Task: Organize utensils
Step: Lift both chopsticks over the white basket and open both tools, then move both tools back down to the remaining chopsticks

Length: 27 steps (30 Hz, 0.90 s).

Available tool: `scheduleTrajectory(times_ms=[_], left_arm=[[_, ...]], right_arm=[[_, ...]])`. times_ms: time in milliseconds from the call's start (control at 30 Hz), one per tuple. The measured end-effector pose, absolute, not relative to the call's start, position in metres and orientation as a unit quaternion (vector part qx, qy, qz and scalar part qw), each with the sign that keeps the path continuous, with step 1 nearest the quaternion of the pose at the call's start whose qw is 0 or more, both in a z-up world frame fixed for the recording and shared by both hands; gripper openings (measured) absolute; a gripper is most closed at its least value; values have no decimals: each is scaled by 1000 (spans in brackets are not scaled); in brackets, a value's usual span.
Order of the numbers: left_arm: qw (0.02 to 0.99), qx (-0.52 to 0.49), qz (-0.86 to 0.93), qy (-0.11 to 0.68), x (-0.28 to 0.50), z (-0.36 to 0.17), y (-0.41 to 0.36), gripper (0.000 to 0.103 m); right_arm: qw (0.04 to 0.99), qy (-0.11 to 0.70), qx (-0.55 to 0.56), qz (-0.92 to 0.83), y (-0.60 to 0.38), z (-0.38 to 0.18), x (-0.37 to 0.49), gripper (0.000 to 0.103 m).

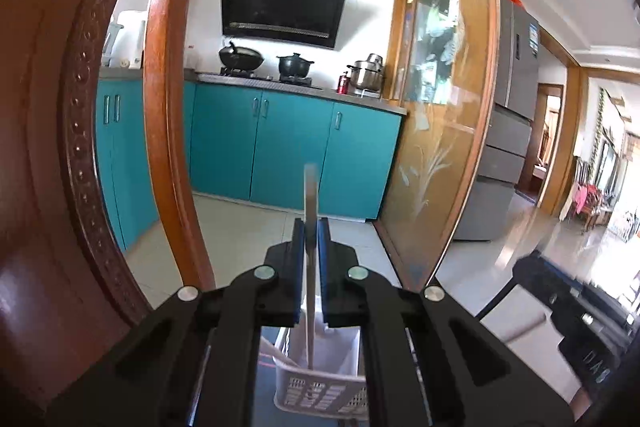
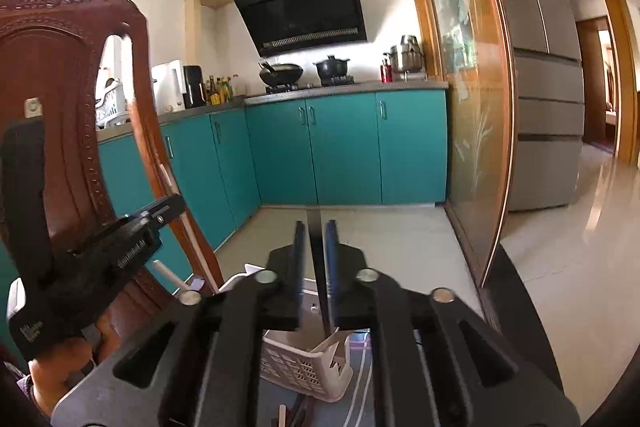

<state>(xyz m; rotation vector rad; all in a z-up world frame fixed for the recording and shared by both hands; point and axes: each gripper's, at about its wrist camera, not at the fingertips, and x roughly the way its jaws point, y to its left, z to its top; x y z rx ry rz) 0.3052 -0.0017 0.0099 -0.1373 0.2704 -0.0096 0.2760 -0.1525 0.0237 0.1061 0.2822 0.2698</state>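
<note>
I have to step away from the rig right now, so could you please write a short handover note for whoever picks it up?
Left gripper: shut on a pale flat utensil, held upright above the white basket.
Right gripper: shut on a dark flat utensil, also upright, above the same basket.
Done: both utensils are picked up, and at least one white utensil shows beyond the basket; whether it stands in it is unclear.
Left: lower each utensil into a basket compartment and release. More items lie on the dark surface near the right gripper's base; what they are is unclear.
</note>
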Motion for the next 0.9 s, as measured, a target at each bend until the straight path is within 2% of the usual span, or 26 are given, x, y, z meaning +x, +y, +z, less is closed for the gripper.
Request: scheduleTrajectory(times_ms=[67, 133, 200, 233, 300, 333, 433, 533, 667, 767, 900], left_arm=[[990, -60, -11, 129, 296, 12, -5, 15], [991, -59, -22, 120, 282, 9, -7, 16], [993, -49, -22, 101, 258, 4, -6, 18], [994, -44, -17, 95, 248, -2, -4, 24], [995, -29, -13, 93, 228, -20, 0, 28], [995, -24, -12, 99, 224, -29, 1, 31], [988, -8, -10, 155, 225, -59, 3, 34], [978, -12, 0, 210, 225, -90, 12, 44], [958, -40, 7, 286, 233, -120, 25, 44], [949, -54, -2, 311, 235, -130, 30, 50], [942, -44, -4, 332, 240, -140, 24, 51]], right_arm=[[983, 111, 51, 138, -156, 32, 251, 27], [983, 88, 43, 154, -158, 31, 222, 28], [980, 85, 31, 177, -157, 18, 198, 28], [977, 97, 28, 190, -157, 8, 193, 28], [966, 145, 14, 212, -151, -19, 195, 28], [959, 194, -7, 208, -143, -42, 204, 28], [928, 321, -34, 186, -130, -102, 236, 28], [890, 418, -18, 179, -130, -151, 262, 28], [867, 467, -4, 174, -129, -176, 278, 30], [858, 483, 11, 173, -127, -185, 285, 32], [857, 485, 29, 171, -129, -190, 287, 32]])
